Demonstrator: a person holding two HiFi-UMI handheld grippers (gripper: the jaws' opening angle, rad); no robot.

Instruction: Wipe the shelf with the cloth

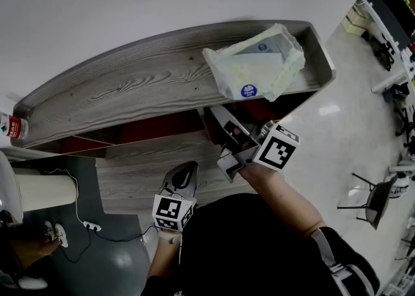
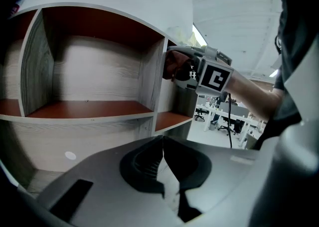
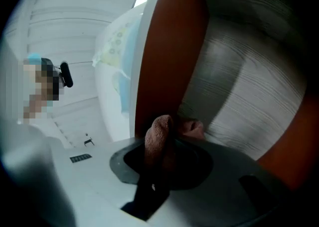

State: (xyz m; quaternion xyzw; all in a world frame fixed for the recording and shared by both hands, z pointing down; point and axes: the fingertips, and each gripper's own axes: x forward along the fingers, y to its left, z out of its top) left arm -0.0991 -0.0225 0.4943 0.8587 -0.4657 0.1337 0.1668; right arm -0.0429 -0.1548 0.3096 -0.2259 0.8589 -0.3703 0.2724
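The shelf unit (image 1: 142, 87) has a grey wood-grain top and red-brown compartment floors (image 2: 89, 107). My right gripper (image 1: 224, 131) reaches into the upper right compartment and is shut on a brownish-pink cloth (image 3: 157, 134), which bunches out of the closed jaws. In the right gripper view the cloth lies against the corner between the red-brown panel (image 3: 169, 47) and a grey wood panel (image 3: 249, 86). The left gripper view shows the right gripper (image 2: 174, 66) at that compartment's front edge. My left gripper (image 1: 185, 171) hangs lower, in front of the shelf, shut with nothing between its fingertips (image 2: 162, 139).
A pale plastic bag (image 1: 259, 61) with a blue sticker lies on the shelf top at the right. A bottle with a red label (image 1: 11, 126) stands at its far left end. A white cylinder (image 1: 42, 191) and a power strip (image 1: 91, 225) are at lower left; office chairs (image 1: 379, 200) are at right.
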